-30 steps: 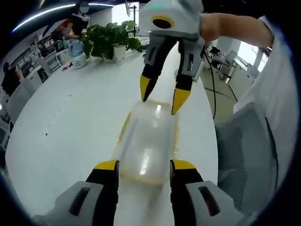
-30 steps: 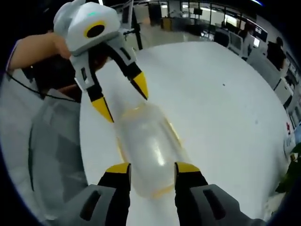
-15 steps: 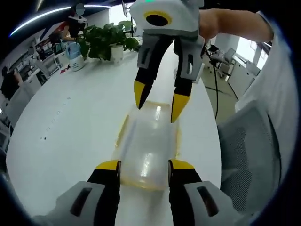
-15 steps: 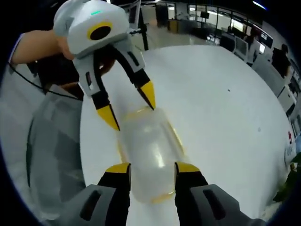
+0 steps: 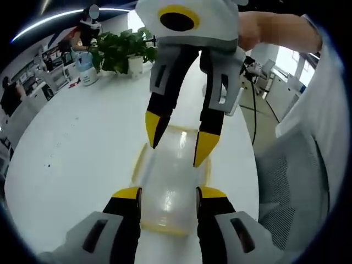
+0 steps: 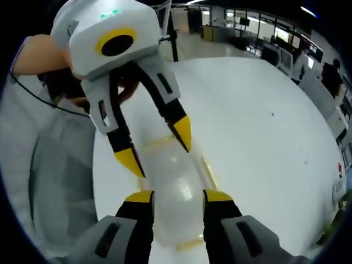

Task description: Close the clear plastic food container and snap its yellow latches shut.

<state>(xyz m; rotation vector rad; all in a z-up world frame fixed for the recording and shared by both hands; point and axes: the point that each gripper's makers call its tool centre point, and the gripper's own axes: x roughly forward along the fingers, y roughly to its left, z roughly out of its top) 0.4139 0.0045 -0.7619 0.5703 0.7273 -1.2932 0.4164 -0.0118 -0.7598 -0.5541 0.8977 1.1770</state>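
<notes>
In the left gripper view your left gripper (image 5: 163, 193) sits at 6 o'clock with its jaws spread apart, one yellow tip on each side of the near end of the container (image 5: 168, 187). The container lies lengthwise on the white table (image 5: 82, 143), running from your jaws up toward 12 o'clock, lid down on top, with a yellow latch (image 5: 139, 159) showing along its left edge. Your right gripper (image 5: 176, 140) comes down from 12 o'clock over the far end, jaws also apart, tips hanging just above the lid (can't tell if they actually touch it). A hand (image 5: 269, 30) is on that gripper at about 1 o'clock.

Further back at 11 o'clock there's a potted plant (image 5: 118, 49) and a bottle (image 5: 85, 66) beside it, well away from the container.

In the right gripper view it's mirrored: right gripper (image 6: 177, 197) at 6 o'clock, jaws open and straddling the container (image 6: 170, 192), left gripper (image 6: 159, 146) reaching in from 11 o'clock with its tips spread over the far end. Office desks (image 6: 264, 44) sit in the background around 1 o'clock.
</notes>
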